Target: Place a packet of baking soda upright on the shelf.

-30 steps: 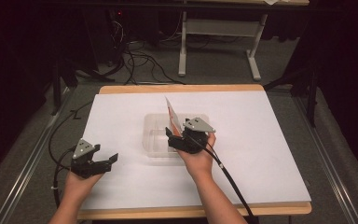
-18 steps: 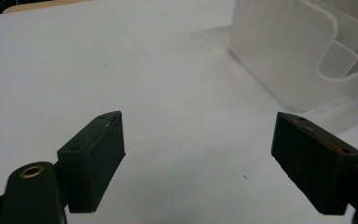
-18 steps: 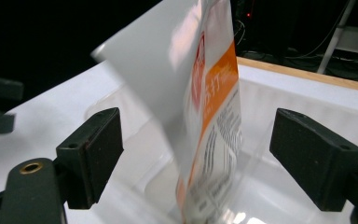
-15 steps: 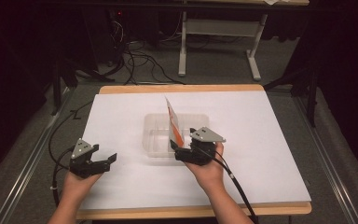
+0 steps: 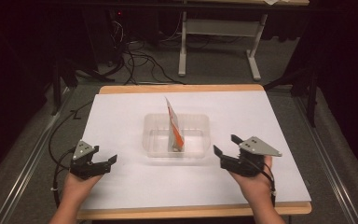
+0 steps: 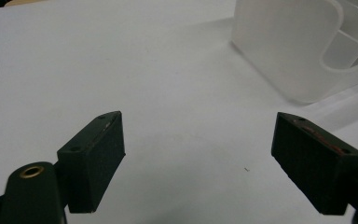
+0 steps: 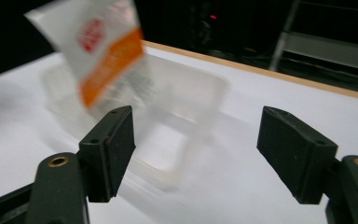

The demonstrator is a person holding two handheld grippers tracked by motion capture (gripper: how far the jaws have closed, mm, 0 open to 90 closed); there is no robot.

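A white and orange packet stands on edge inside a clear plastic tub at the middle of the white table top. The right gripper view shows the packet upright in the blurred tub. My right gripper is open, to the right of the tub near the front, with nothing between its jaws. My left gripper rests open at the front left, apart from the tub. In the left gripper view a corner of the tub lies ahead of the open jaws.
The white sheet covers a wooden board that ends close behind the tub. Cables and a table frame lie on the dark floor beyond. Black cables trail from both grippers off the front edge.
My right gripper let go of the packet, which now stands in the tub, and drew back to the right and toward the front. My left gripper stayed put.
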